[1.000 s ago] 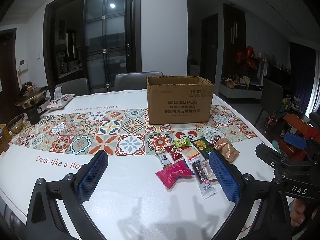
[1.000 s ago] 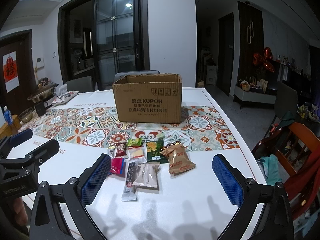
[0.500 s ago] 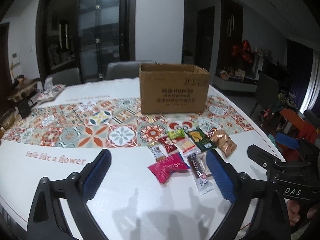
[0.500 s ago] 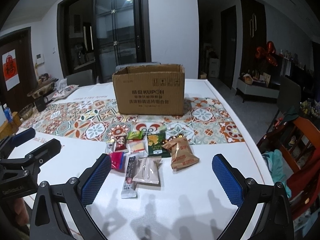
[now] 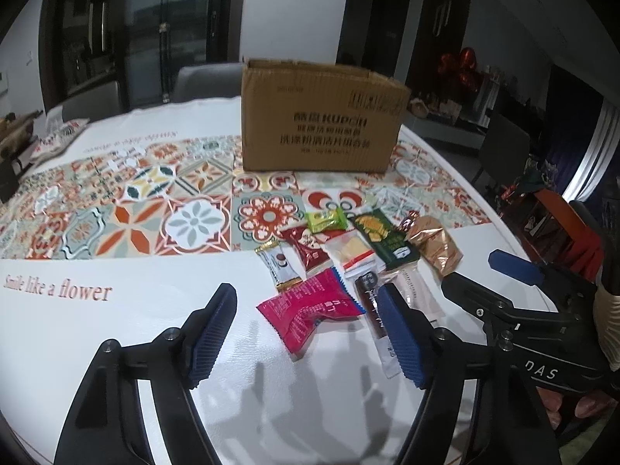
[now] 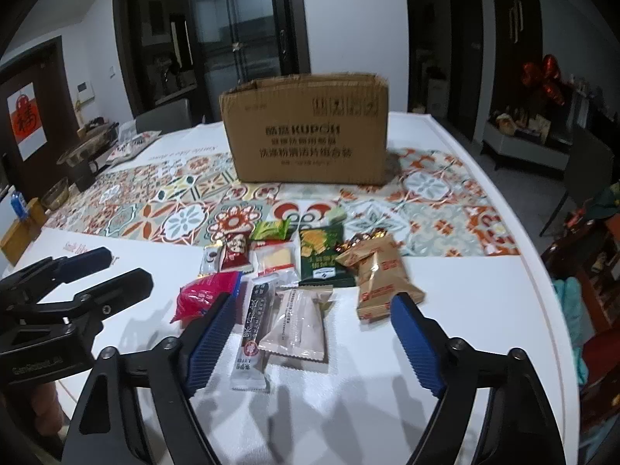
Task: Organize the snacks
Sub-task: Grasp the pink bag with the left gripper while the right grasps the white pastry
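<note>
- Cardboard box (image 6: 308, 131) stands open-topped on the patterned runner (image 5: 155, 197), at 12 o'clock from both tools; its front reads "KUPOH" above lines of Chinese print too blurred to read
- Tablecloth (image 5: 116, 329) carries the script "Smile like a flower" at 9 o'clock in the left wrist view
- Right gripper (image 5: 519, 290) body is marked "DAS" as seen from the left wrist camera
- Snack packets lie in a loose cluster between the box and the tools, several touching or overlapping
- Left gripper (image 5: 306, 333): jaws spread wide, holding nothing; the pink packet (image 5: 310, 310) lies on the cloth between its pads, at 12 o'clock, apart from both
- Right gripper, own view (image 6: 314, 341): jaws spread wide, holding nothing; the grey packet (image 6: 296, 323) and the black stick packet (image 6: 254, 329) lie between its pads at 12 o'clock, the stick just beside the left pad
- Gold packet (image 6: 378, 279) at 1 o'clock of the right tool, touching the dark green packet (image 6: 323, 252)
- Small red packet (image 6: 234, 255), yellow wafer packet (image 6: 273, 259) and light green packet (image 6: 271, 230) lie further back, at 11 o'clock
- Red wall sign (image 6: 25, 122) at 9 o'clock bears one Chinese character
</note>
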Demonstrator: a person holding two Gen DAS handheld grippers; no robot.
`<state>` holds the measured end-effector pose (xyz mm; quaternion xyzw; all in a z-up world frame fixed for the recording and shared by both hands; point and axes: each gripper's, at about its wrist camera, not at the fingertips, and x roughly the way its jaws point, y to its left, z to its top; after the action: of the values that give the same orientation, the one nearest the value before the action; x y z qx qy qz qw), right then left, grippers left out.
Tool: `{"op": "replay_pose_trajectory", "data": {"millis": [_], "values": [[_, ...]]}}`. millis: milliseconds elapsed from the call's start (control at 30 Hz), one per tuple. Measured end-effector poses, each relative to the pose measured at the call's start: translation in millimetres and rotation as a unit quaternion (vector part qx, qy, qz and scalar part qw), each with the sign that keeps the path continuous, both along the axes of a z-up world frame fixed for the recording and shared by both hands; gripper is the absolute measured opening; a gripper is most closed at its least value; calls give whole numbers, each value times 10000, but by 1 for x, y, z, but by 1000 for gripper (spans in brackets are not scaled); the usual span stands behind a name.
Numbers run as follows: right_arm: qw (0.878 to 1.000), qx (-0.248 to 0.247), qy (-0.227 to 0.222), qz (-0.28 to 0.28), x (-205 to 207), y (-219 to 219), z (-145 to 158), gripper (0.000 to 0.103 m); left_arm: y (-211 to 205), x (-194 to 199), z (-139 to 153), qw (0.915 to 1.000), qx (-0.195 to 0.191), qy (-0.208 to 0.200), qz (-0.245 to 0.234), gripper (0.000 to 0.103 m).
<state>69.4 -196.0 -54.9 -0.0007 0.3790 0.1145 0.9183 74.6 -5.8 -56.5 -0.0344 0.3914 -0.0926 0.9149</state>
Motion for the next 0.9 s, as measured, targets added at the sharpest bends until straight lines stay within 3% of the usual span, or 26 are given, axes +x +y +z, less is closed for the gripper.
{"op": "replay_pose_trajectory", "data": {"millis": [433, 900], "values": [[9971, 145, 728, 174, 34, 10, -36, 62, 3, 41, -46, 9939, -524, 974, 53, 60], [9932, 310, 1090, 255, 48, 13, -53, 45, -1, 55, -59, 9907, -629, 1194, 164, 62]]}}
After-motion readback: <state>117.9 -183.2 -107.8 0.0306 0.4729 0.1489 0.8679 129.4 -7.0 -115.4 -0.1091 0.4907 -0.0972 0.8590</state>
